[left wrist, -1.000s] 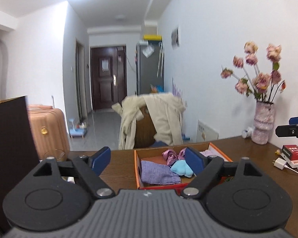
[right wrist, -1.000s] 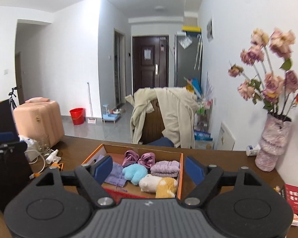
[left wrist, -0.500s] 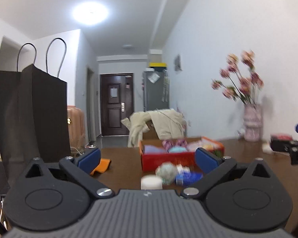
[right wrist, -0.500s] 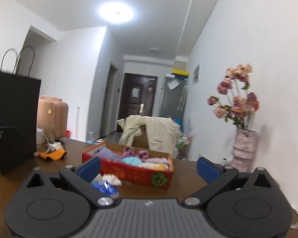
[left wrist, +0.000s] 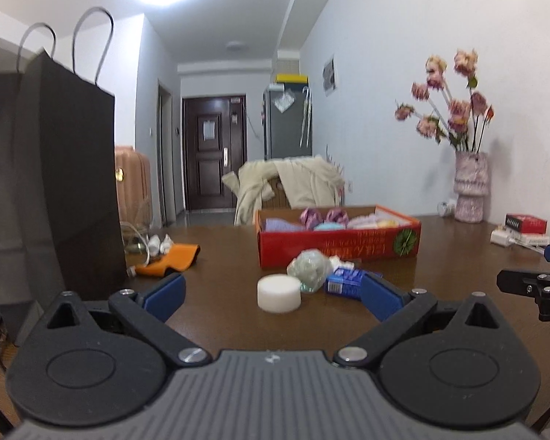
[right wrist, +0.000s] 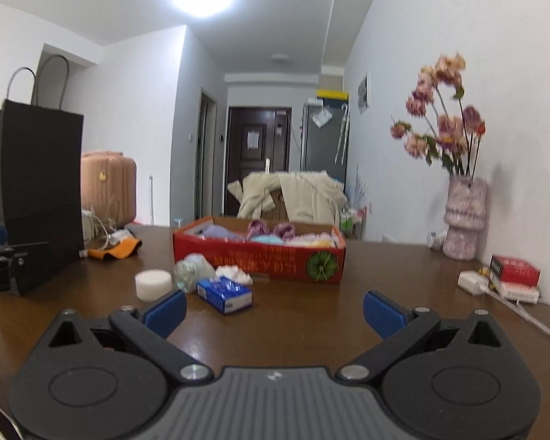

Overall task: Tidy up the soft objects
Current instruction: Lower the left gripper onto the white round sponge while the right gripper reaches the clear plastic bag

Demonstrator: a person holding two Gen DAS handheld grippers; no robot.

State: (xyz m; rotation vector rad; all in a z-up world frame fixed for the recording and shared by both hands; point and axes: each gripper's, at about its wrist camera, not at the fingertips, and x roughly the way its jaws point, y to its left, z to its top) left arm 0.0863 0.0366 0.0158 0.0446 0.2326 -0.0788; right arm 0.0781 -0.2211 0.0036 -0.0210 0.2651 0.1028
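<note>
A red cardboard box [left wrist: 337, 247] [right wrist: 260, 258] stands mid-table with several soft items inside: purple, pink, light blue and pale yellow pieces [left wrist: 326, 220] [right wrist: 271, 233]. My left gripper [left wrist: 271, 295] is open and empty, low over the table, well in front of the box. My right gripper [right wrist: 273, 310] is open and empty, also low and short of the box. The right gripper also shows at the right edge of the left wrist view [left wrist: 531, 286].
In front of the box lie a white round puck [left wrist: 278, 292] [right wrist: 153, 284], a crumpled clear bag [left wrist: 310, 269] [right wrist: 193, 269], a blue packet [left wrist: 344, 281] [right wrist: 224, 294] and white tissue [right wrist: 234, 274]. A black paper bag [left wrist: 47, 183] [right wrist: 42, 198] stands left. An orange cloth [left wrist: 172, 258], a vase [right wrist: 464, 216], a charger and small boxes [right wrist: 513, 278] lie around.
Both grippers have dropped from above the box to just over the table and pulled back. The box now shows side-on. Both stay open and empty.
</note>
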